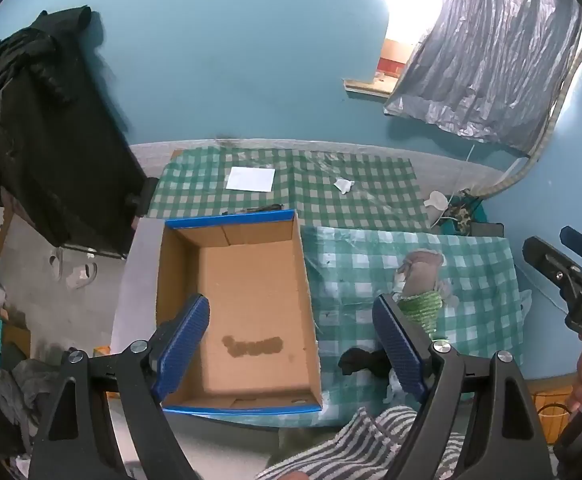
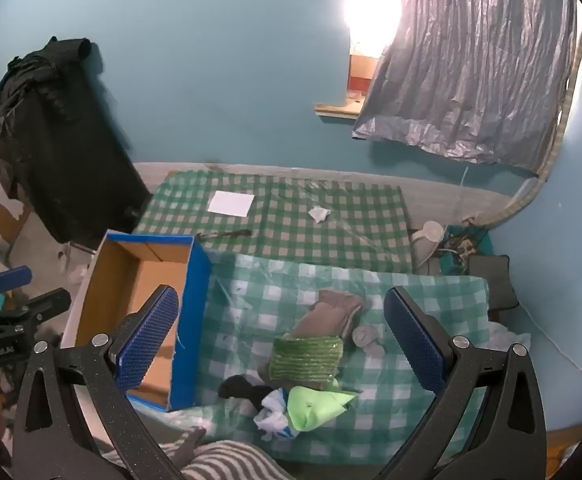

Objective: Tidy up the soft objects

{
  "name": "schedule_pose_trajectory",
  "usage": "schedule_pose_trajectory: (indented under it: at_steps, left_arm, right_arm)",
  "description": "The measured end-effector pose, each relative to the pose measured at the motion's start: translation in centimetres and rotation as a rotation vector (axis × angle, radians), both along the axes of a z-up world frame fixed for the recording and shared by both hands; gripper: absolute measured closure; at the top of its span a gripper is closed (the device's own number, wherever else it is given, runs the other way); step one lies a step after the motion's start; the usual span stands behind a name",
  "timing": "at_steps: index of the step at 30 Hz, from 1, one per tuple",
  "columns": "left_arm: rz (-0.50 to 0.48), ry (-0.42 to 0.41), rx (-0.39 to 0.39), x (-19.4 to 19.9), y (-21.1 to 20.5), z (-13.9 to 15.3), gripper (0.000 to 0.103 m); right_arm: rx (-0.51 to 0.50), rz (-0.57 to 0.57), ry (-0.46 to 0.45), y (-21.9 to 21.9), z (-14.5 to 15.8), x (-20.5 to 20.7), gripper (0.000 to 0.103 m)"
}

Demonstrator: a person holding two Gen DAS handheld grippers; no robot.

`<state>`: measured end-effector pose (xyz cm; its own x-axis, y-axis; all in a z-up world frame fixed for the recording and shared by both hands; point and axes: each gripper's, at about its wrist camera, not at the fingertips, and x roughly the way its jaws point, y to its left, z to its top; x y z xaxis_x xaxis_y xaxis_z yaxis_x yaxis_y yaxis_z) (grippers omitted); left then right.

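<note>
My right fingers (image 2: 279,344), spread wide and empty, hang right above the soft pile, with the green knitted piece (image 2: 306,362) between them, its long axis running across, while my left fingers (image 1: 291,344), likewise wide and empty, hover over the cardboard box (image 1: 247,280).

The room was dimly lit with a bluish cast. A blown-out white glare was seen at the window (image 2: 371,4) beside a grey curtain (image 2: 471,60). Straight lines were bent by fisheye distortion, and the corners were blacked out. Soft shadows were cast on the wall (image 1: 231,60).
</note>
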<state>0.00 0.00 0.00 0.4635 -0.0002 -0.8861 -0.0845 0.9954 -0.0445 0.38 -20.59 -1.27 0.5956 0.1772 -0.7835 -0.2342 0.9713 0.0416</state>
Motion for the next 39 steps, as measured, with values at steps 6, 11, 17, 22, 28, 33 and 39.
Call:
schedule_pose_trajectory:
  at_steps: [6,11,17,22,28,33,39]
  left_arm:
    - [0.002,-0.009,-0.004,0.0,0.0,0.6,0.018]
    - [0.004,-0.004,0.002,0.1,0.0,0.8,0.018]
    - [0.004,-0.005,0.002,0.0,-0.3,0.3,0.018]
    - [-0.002,0.001,0.007,-0.4,-0.5,-0.3,0.018]
    - [-0.001,0.003,0.008,-0.4,-0.5,-0.4,0.018]
    - [0.003,0.009,0.003,-0.5,-0.4,-0.5,0.018]
    - [0.004,0.015,0.001,-0.7,-0.1,-0.7,0.018]
  right_arm:
    - [0.01,0.004,-0.009,0.0,-0.2,0.1,0.001]
    - [0.002,0.016,0.0,0.7,-0.1,0.1,0.001]
    - [0.005,0.021,0.002,0.4,-0.3,-0.1,0.001]
    - [0.005,0.021,0.003,0.5,-0.4,-0.2,0.001]
    - [0.005,0.021,0.005,0.6,-0.5,-0.2,0.001]
    - [0.004,0.024,0.007,0.6,-0.6,-0.2,0.001]
    - [0.003,0.029,0.012,0.9,-0.8,-0.6,0.001]
